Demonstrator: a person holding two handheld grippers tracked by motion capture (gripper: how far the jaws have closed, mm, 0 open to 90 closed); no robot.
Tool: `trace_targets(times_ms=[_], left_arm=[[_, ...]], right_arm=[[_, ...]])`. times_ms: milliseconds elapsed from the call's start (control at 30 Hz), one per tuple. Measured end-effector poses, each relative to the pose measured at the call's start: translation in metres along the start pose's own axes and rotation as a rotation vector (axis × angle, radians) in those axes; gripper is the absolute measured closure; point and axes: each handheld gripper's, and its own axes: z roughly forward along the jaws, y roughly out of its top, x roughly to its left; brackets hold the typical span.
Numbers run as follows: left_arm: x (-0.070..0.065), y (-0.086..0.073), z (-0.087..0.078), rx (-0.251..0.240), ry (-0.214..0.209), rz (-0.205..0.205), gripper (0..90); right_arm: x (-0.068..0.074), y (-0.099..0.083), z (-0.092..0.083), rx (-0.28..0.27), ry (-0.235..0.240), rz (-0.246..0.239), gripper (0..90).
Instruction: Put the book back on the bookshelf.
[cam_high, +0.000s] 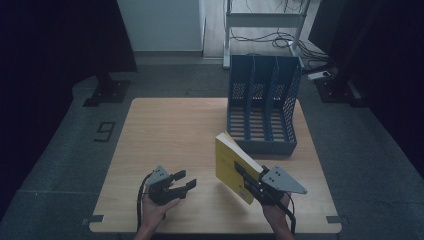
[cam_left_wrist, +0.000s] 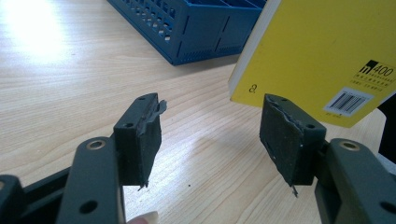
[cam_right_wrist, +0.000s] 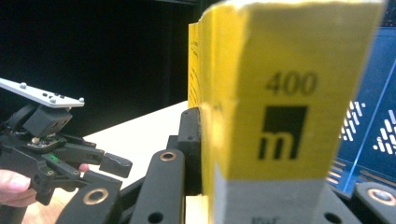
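Observation:
My right gripper (cam_high: 246, 178) is shut on a thick yellow book (cam_high: 229, 161), which it holds tilted just above the wooden table (cam_high: 165, 130), in front of the blue file rack (cam_high: 262, 110). In the right gripper view the book's spine (cam_right_wrist: 285, 93), marked "400", stands between the jaws of the right gripper (cam_right_wrist: 275, 163). To the left of the book, my left gripper (cam_high: 186, 180) rests low over the table, open, with nothing in it. In the left gripper view the left gripper (cam_left_wrist: 212, 126) stands wide, with bare table between the pads and the book's cover (cam_left_wrist: 322, 51) beyond.
The blue file rack (cam_left_wrist: 187, 28) has three slots and stands upright at the table's far right. Its perforated wall (cam_right_wrist: 373, 126) is close behind the book. The left gripper (cam_right_wrist: 107, 170) and its hand are to the side. Cables and a metal frame (cam_high: 265, 20) are on the floor beyond.

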Motion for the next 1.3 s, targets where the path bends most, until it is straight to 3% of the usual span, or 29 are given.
trace_targets(times_ms=[1300], left_arm=[[0.002,0.0,-0.003,0.002,0.005,-0.012,38.4]], right_arm=[[-0.022,0.019,-0.002,-0.058,-0.11,0.014,73.8]])
